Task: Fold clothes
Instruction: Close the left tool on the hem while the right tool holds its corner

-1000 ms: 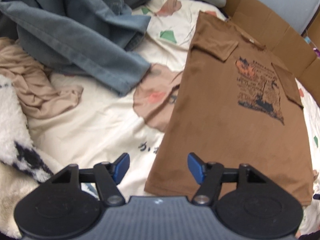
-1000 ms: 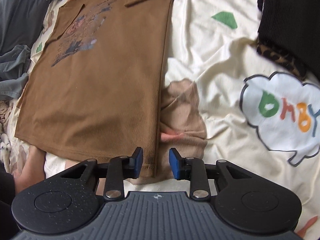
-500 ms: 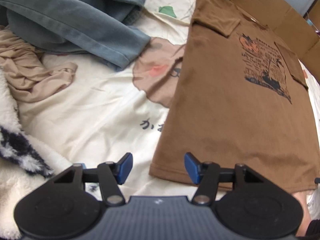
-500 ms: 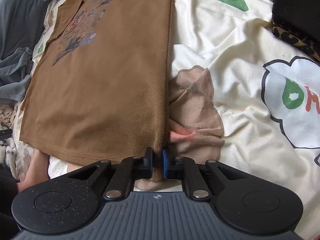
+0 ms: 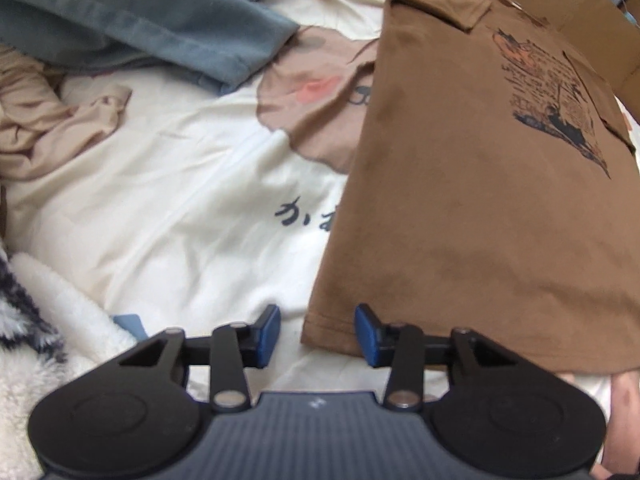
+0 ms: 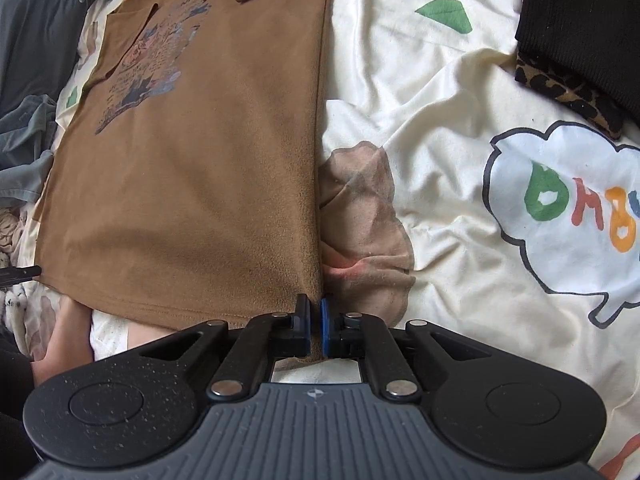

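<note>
The right fingers (image 6: 314,328) pinch the brown shirt (image 6: 208,184) at its hem corner. The left fingers (image 5: 316,334) have just been closing, not yet gripping the other corner. Sleeves are folded in; the fold upward remains.

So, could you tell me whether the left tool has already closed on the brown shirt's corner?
No, the left tool is open, its pads either side of the brown shirt corner.

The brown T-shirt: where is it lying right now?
The brown T-shirt lies flat on the cream printed bedsheet; in the left wrist view, the blue-grey garment is heaped to its left.
</note>
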`<action>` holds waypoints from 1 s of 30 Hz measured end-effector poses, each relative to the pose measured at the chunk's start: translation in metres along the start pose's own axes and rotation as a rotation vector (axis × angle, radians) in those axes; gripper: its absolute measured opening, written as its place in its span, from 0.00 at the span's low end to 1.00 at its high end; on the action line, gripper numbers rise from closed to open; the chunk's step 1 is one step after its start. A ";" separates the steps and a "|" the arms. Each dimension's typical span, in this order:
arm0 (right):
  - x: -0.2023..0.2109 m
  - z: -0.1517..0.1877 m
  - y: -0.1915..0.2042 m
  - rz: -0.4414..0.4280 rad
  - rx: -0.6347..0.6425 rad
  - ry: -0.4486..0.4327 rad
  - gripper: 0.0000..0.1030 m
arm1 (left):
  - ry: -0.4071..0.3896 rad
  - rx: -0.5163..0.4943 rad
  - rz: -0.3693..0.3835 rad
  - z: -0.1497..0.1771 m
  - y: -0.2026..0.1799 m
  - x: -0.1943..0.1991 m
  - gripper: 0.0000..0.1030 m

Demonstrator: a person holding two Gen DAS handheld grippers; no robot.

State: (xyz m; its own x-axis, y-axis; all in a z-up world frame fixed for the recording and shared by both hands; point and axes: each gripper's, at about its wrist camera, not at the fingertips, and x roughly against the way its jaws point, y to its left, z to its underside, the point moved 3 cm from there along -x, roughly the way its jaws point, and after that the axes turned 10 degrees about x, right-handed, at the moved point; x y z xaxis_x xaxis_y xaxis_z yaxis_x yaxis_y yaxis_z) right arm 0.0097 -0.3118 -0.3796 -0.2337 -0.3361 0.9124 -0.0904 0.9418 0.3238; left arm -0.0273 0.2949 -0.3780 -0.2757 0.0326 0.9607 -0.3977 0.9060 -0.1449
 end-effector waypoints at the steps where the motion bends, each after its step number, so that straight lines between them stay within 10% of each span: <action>1: -0.002 0.000 -0.001 -0.006 -0.008 0.004 0.02 | -0.003 0.007 0.008 -0.001 0.001 -0.001 0.38; 30: 0.003 0.003 -0.005 -0.084 -0.090 -0.020 0.02 | -0.004 0.031 0.017 -0.001 -0.006 0.033 0.05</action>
State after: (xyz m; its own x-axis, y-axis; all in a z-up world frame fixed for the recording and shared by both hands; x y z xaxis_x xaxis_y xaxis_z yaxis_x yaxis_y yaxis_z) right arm 0.0069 -0.3177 -0.3797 -0.2483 -0.4130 0.8762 -0.0237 0.9069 0.4208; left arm -0.0334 0.2907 -0.3447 -0.2858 0.0461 0.9572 -0.4202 0.8917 -0.1684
